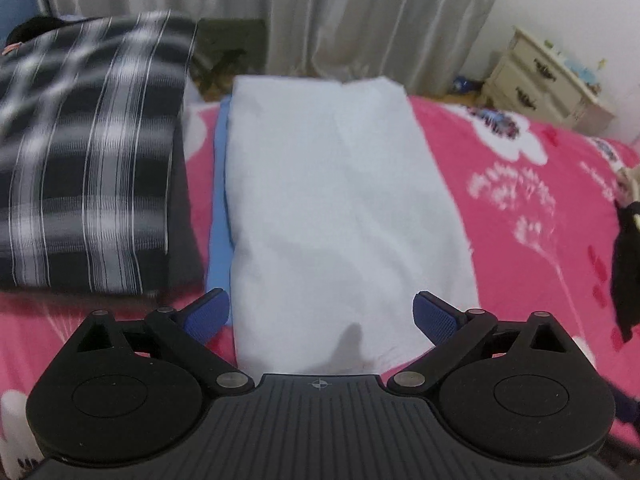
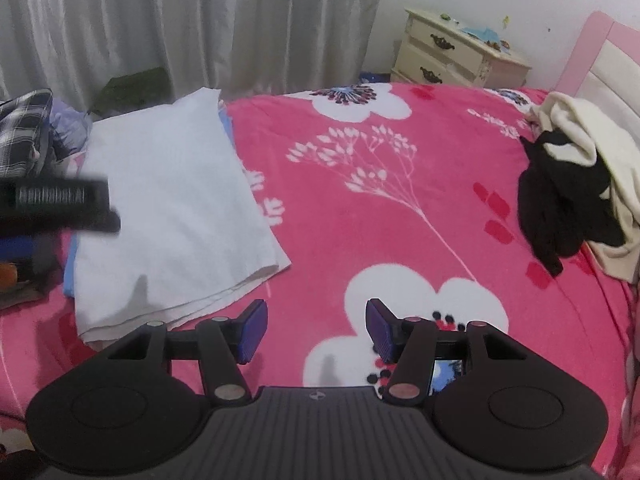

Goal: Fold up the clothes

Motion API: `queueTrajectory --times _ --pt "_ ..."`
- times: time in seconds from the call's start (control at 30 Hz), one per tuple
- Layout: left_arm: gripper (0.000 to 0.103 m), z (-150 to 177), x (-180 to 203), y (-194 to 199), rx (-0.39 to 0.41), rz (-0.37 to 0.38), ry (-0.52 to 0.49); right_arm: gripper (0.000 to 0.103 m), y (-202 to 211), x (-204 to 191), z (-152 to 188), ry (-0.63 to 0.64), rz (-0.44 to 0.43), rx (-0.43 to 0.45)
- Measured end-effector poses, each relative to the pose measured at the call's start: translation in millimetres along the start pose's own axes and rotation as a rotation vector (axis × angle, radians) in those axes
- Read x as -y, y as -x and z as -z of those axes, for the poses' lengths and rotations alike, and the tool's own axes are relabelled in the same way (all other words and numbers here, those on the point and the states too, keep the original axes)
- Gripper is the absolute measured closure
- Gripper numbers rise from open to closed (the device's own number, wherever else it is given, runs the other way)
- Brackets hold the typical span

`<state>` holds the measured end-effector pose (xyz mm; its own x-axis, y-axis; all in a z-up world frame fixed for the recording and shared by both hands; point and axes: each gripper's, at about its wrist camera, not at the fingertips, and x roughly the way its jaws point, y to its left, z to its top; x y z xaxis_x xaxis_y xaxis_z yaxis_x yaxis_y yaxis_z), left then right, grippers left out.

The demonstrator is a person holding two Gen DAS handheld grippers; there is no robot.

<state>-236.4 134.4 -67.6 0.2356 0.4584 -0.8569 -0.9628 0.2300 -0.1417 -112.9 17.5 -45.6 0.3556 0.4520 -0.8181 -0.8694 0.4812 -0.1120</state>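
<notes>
My left gripper (image 1: 321,314) hangs over the near end of the folded white garment (image 1: 332,208), jaws spread wide with the cloth below and between them — the blue pads (image 1: 208,314) press on nothing. The white garment lies flat on the pink floral bedspread (image 1: 520,216), stacked on a light blue garment (image 1: 218,216) whose edge peeks out along its left side. Just left of that sits a folded black-and-white plaid garment (image 1: 88,152). My right gripper (image 2: 316,330) is partly open over bare bedspread, nothing between its pads, just beside the white garment's near right corner. Far right, near the pink headboard (image 2: 600,52), a black garment (image 2: 560,208) lies tangled with a cream one (image 2: 592,148) — blurred, perhaps more pieces. Grey curtains (image 2: 200,20) and a cream nightstand (image 2: 452,52) stand behind
</notes>
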Motion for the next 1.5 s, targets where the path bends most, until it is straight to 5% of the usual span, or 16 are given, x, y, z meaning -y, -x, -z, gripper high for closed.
queueTrajectory --times 0.5,1.5 --pt "0.005 28.5 16.0 -1.1 -0.047 -0.01 -0.054 0.044 -5.9 -3.9 -8.4 0.099 0.005 -0.005" --pt "0.006 40.2 19.2 -16.6 -0.125 -0.022 0.051 0.041 -13.4 -2.5 -12.9 0.247 -0.037 -0.056"
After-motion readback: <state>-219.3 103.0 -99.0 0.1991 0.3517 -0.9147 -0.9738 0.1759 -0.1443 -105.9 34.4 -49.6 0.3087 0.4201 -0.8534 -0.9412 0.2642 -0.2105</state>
